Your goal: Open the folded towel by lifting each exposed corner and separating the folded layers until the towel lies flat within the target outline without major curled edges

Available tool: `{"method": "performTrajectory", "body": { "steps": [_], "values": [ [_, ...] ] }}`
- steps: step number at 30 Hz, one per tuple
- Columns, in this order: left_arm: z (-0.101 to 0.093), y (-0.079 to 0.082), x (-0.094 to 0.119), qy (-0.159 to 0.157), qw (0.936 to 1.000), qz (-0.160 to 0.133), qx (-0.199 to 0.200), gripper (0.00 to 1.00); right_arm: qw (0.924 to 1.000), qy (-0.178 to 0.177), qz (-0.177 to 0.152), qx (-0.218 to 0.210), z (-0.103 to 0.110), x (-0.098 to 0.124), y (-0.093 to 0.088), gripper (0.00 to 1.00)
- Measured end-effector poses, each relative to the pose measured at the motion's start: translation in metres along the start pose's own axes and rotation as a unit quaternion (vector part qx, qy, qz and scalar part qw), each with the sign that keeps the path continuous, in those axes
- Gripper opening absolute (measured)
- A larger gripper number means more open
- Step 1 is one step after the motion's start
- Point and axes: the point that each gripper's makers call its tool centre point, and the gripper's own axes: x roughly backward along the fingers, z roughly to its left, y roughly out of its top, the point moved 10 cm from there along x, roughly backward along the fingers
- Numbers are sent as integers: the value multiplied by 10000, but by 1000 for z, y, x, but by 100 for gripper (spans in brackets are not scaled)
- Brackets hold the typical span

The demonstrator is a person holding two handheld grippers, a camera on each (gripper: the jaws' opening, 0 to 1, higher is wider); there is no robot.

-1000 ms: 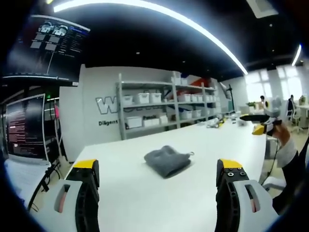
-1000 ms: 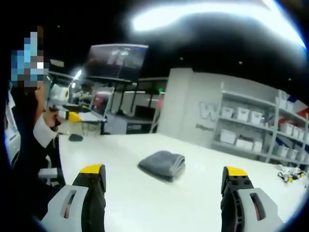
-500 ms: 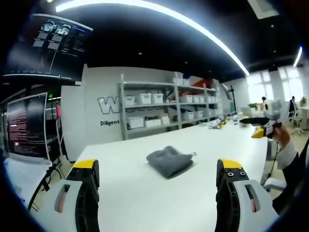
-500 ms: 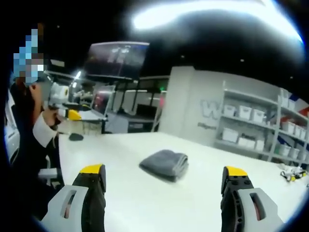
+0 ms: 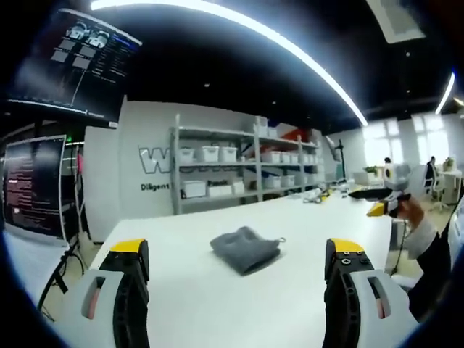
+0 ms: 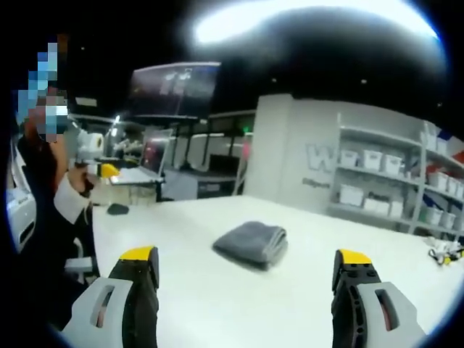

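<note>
- The towel (image 5: 245, 250) is lying folded in a compact grey bundle on the white bench (image 5: 290, 217), well in from every edge; no layer is opened out.
- In the left gripper view a small loop or tag is sticking out at the bundle's far right corner. In the right gripper view (image 6: 251, 243) the rounded fold is facing the right end of the bench, with stacked layers showing there.
- No target outline is making itself visible on the bench surface in either view; whether one is marked cannot be told.
- The left gripper (image 5: 235, 290) is hanging above the near edge of the bench with its jaws spread wide and nothing between them, well apart from the towel.
- The right gripper (image 6: 246, 293) is being held likewise, jaws spread and empty, short of the towel on its own side.
- The right gripper also shows at the right of the left gripper view, in the person's hand (image 5: 403, 210), off the bench's far right corner.
- Judgement: the task is standing at its very beginning. Nothing is yet done; all corner lifting, layer separation and flattening is left.
- Shelving (image 5: 239, 170) with white bins is standing against the far wall, clear of the work.
</note>
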Motion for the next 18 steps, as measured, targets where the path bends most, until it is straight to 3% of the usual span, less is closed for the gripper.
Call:
{"method": "performTrajectory", "body": {
  "steps": [8,14,18],
  "values": [
    [6,-5,1,-37,9999,56,148,99,9999,1,134,94,7,0,4,99],
    [11,-9,0,171,9996,205,29,99,9996,-85,169,206,11,-6,1,99],
    [6,-9,0,0,9999,120,34,99,9999,-101,69,56,13,-3,-5,99]
  ]
}}
